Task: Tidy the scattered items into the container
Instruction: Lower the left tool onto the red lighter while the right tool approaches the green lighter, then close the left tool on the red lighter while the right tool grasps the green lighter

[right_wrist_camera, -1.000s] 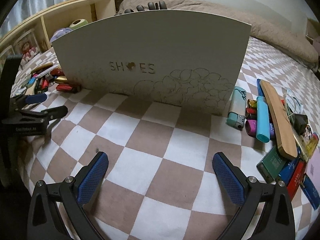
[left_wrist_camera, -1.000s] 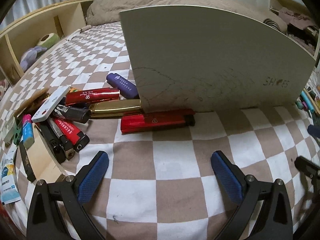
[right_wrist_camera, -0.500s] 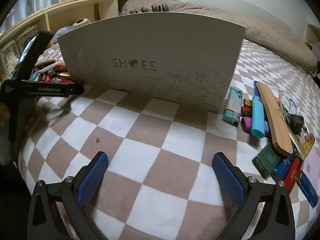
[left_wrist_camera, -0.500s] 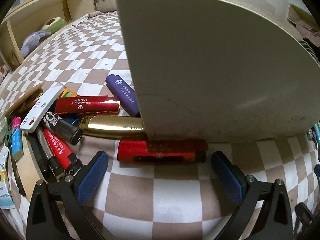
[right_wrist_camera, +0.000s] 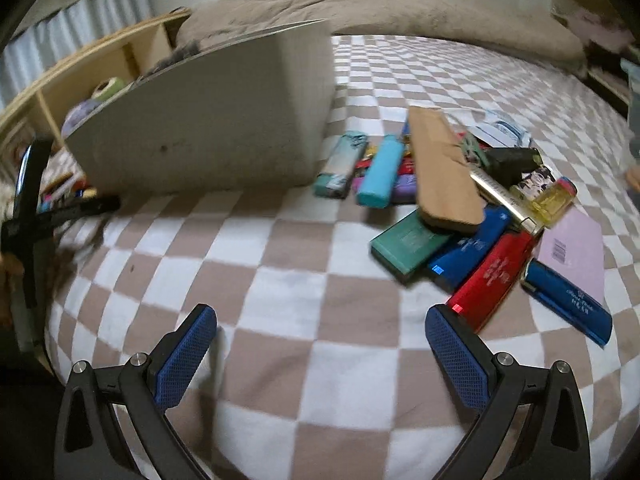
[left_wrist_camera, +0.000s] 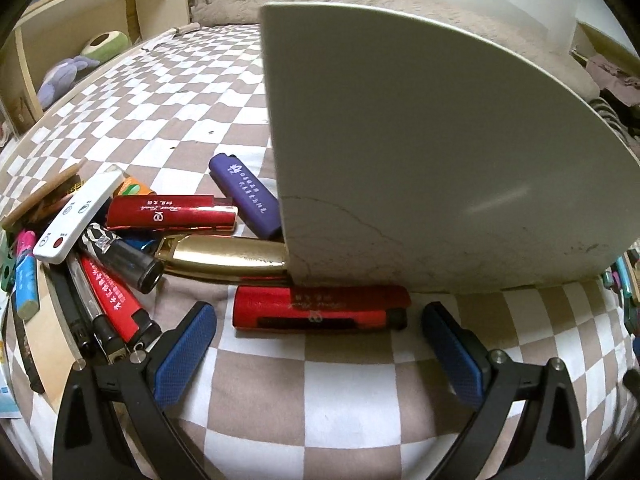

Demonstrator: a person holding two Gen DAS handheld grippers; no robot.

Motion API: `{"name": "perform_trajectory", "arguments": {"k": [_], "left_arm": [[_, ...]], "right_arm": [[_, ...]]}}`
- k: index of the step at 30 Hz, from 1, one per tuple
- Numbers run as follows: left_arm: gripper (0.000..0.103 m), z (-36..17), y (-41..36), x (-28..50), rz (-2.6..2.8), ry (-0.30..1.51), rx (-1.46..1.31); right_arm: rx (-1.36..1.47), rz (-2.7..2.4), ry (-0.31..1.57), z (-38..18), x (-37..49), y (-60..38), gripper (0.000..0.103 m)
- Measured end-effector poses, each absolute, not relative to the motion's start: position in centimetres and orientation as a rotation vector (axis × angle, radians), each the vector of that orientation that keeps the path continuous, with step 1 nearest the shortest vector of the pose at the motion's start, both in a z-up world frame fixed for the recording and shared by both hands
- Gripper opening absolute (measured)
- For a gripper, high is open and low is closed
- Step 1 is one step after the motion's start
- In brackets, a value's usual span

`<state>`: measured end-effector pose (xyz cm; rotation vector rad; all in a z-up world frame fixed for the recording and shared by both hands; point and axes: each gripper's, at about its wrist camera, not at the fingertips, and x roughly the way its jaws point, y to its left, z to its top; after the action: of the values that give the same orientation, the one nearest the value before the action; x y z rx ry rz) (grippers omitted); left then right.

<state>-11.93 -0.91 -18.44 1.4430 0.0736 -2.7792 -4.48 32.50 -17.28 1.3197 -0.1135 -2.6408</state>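
Left wrist: left tool (left_wrist_camera: 318, 330) gaped wide, empty, straddling red lighter (left_wrist_camera: 320, 307) lying against white box (left_wrist_camera: 420, 160) base on bed; best close across long sides, lift clear of box wall.
Right wrist: right tool (right_wrist_camera: 320, 334) wide open, empty; lighter pile (right_wrist_camera: 460, 200) ahead-right, box (right_wrist_camera: 208, 136) left.

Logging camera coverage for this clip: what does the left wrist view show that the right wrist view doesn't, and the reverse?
Left wrist only: a glossy red lighter lying between the open left hand-held gripper fingers, a gold metallic lighter and a purple lighter beside it.

Right wrist only: a tan wooden board atop a pile with a teal lighter and a light-blue lighter; the open right hand-held gripper is empty.

Both: the white cardboard box and the brown-and-white checked bedspread.
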Motion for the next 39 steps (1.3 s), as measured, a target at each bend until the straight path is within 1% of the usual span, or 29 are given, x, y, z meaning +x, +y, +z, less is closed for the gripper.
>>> {"name": "perform_trajectory", "arguments": {"k": [3, 5, 7, 8, 10, 15, 22, 26, 30, 32, 38, 39], "left_arm": [[0.102, -18.4, -0.8, -11.8, -2.795, 0.061, 1.439], [0.098, -18.3, -0.7, -11.8, -2.803, 0.053, 1.437], [0.091, -18.2, -0.5, -11.7, -2.812, 0.035, 1.434], [0.089, -18.2, -0.4, -11.7, -2.817, 0.024, 1.433], [0.080, -18.1, -0.1, -11.6, -2.829, -0.002, 1.433], [0.080, -18.1, 0.1, -10.8, -2.848, -0.025, 1.430], [0.080, -18.0, -0.3, -10.2, -2.877, -0.028, 1.432], [0.080, -18.0, -0.5, -10.2, -2.884, -0.037, 1.430], [0.080, -18.1, -0.4, -9.6, -2.886, -0.026, 1.436], [0.080, -18.1, -0.3, -9.3, -2.889, -0.025, 1.436], [0.080, -18.1, -0.3, -9.0, -2.892, -0.014, 1.429], [0.080, -18.0, 0.6, -8.0, -2.892, -0.012, 1.428]], "right_arm": [[1.302, -2.606, -0.166, -17.1, -5.5, 32.9, 0.103], [1.285, -2.572, -0.220, -16.9, -5.9, 33.2, 0.103], [1.270, -2.543, -0.281, -16.8, -6.4, 33.6, 0.103], [1.269, -2.541, -0.298, -16.8, -6.6, 33.7, 0.103], [1.277, -2.560, -0.289, -17.0, -7.1, 34.2, 0.103], [1.302, -2.648, -0.136, -17.3, -8.9, 35.4, 0.103], [1.319, -2.586, -0.138, -17.9, -11.6, 36.2, 0.103], [1.282, -2.540, -0.076, -17.8, -10.6, 35.2, 0.103], [1.268, -2.490, 0.062, -18.0, -8.8, 32.7, 0.103], [1.263, -2.481, 0.102, -18.2, -7.8, 31.7, 0.103], [1.245, -2.470, 0.058, -18.3, -6.1, 29.7, 0.103], [1.240, -2.463, 0.047, -18.2, -5.9, 29.3, 0.103]]}}
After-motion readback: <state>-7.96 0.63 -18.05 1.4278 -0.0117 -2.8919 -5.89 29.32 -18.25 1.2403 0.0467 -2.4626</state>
